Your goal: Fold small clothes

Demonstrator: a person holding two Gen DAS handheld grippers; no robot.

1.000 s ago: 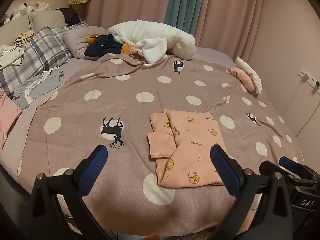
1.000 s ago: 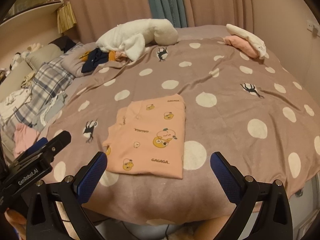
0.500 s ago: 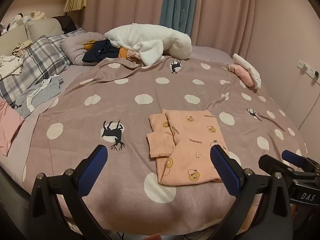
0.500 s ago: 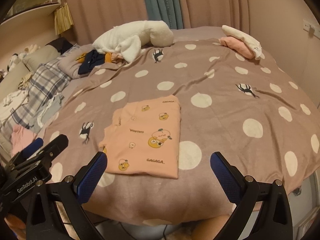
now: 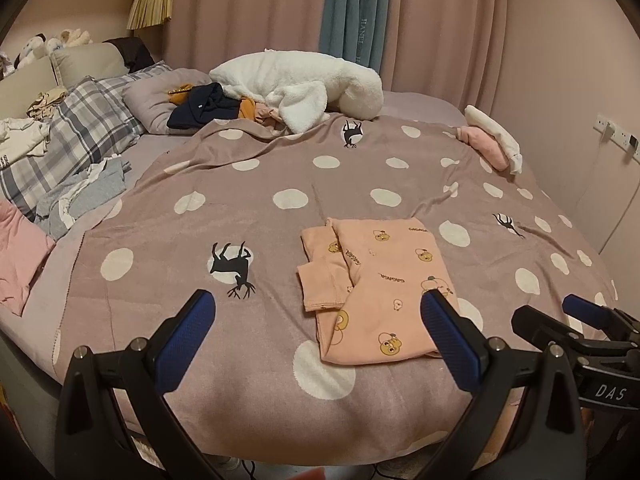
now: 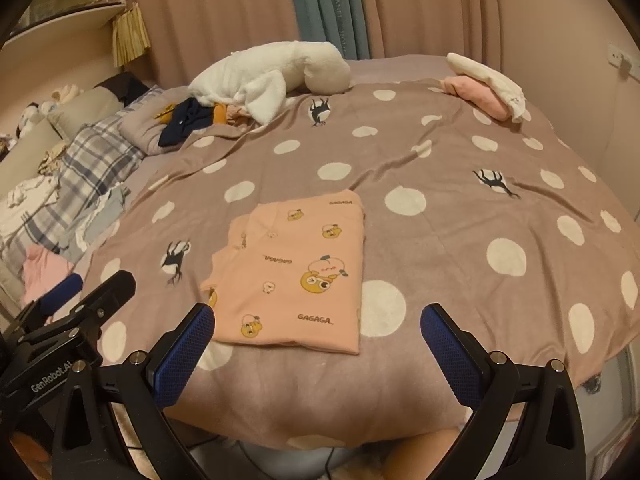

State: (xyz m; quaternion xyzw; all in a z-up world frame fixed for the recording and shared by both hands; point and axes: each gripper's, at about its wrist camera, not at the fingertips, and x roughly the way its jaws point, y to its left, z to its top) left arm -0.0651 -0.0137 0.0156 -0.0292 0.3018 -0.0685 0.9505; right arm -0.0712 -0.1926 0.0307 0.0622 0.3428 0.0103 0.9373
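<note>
Nearest the viewer, both claws hang released and empty over the near edge of the bed. The left gripper (image 5: 316, 320) has its blue pads (image 5: 186, 338) spread wide; the right gripper (image 6: 316, 332) matches it, jaws apart, holding nothing.

Just beyond the pads lies the pink garment (image 6: 296, 268), flat on the dotted blanket (image 6: 460, 240), close to the blanket's near edge and a little left of its middle. It is peach-pink, printed with small cartoon bears and the word GAGAGA, and already reduced to a rough rectangle. From the left view one sleeve (image 5: 320, 280) is tucked across the garment's left side and its cuff sticks out untidily; whether it is a top or trousers is hard to judge.

The next fold likely needs each claw to pinch a near corner through all layers, lift low, and carry the hem toward the far edge evenly, so the tucked sleeve does not slip out.

Farther across the blanket from the garment, a folded pink and white stack (image 6: 484, 88) sits at the far right, and a fluffy white blanket (image 5: 296, 88) with dark clothes (image 5: 200, 108) lies at the far left.
</note>
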